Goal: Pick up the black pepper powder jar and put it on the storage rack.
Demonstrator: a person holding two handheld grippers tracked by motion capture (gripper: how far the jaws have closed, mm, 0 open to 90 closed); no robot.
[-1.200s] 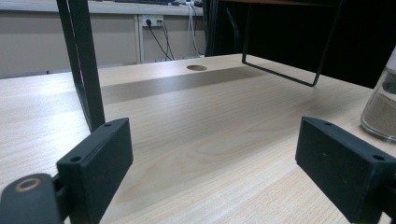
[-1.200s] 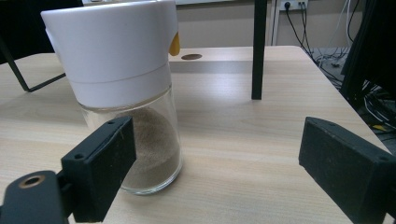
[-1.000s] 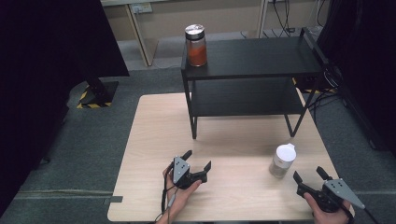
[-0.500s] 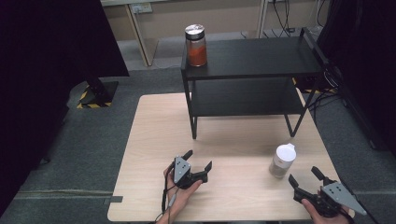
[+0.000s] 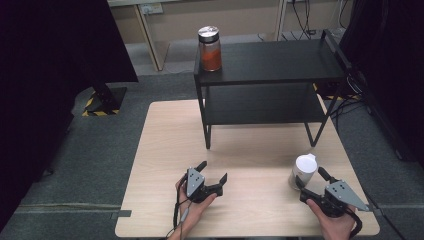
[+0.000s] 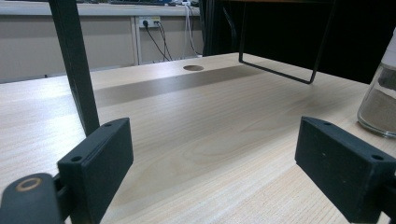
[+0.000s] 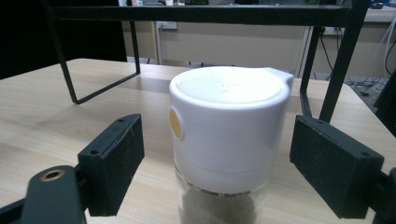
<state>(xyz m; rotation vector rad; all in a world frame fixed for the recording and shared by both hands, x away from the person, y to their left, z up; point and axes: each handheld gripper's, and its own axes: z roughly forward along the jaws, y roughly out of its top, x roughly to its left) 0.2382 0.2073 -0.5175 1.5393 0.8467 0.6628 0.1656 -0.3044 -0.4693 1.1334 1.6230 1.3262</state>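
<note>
Item: white-capped shaker jar [image 5: 303, 170], standing upright on the table [image 5: 165, 150] at about 4 o'clock, well short of the black shelf rack [image 5: 270, 75]. Not yet lifted.

My right gripper [image 5: 311, 181]: jaws have just been closing, one either side of the white cap [image 7: 229, 126], gaps showing on both sides; nothing gripped.

My left gripper [image 5: 212, 176]: jaws apart, empty, resting at 6 o'clock.

Orange-filled jar [image 5: 209, 48]: on the rack's top at 12 o'clock.

Remaining, as I judge: clamp, lift, place.
</note>
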